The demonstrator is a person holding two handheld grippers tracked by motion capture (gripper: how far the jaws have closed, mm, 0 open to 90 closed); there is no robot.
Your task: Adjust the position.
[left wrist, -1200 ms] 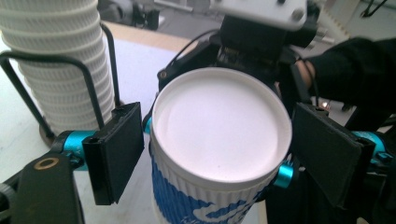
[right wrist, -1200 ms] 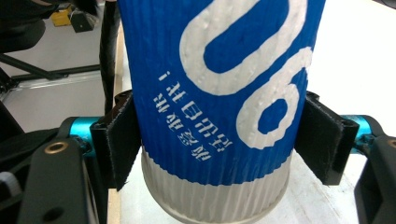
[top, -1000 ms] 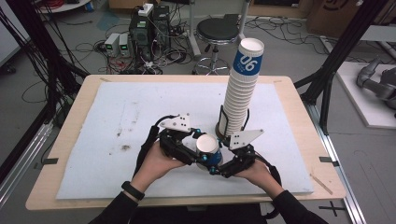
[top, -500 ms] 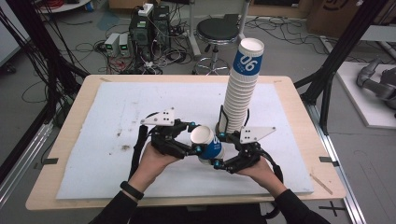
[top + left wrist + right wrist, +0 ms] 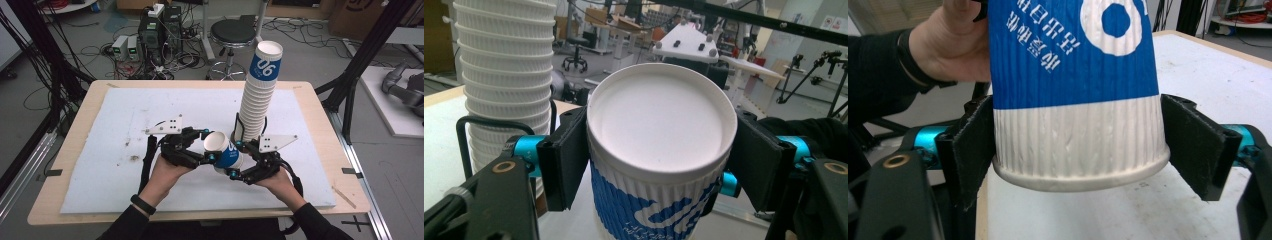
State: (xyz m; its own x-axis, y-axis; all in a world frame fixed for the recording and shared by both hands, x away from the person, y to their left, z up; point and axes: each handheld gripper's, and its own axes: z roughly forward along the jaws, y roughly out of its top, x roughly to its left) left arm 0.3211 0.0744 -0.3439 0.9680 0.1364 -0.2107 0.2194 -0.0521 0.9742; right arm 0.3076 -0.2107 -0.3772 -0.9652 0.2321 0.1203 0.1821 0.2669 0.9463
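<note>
From the high view, a single blue-and-white cup (image 5: 224,151) hangs above the white mat on the table (image 5: 70,200), caught between the left gripper (image 5: 206,159) and the right gripper (image 5: 239,172), just in front of the tall cup stack (image 5: 257,100). The stack leans a little in its wire holder, so a careless sweep of either hand could topple it.

In the left gripper view, the jaws are clamped on the cup (image 5: 659,150) just under its rim; squeezing harder there could crush the thin paper wall.

In the right gripper view, the jaws flank the cup's (image 5: 1073,95) white ribbed end and have just been closing. The left pad (image 5: 973,150) touches, but the right pad seems to stand slightly off, though the angle is poor. If the left gripper lets go before this grip firms, the cup could slip out and fall to the table.
</note>
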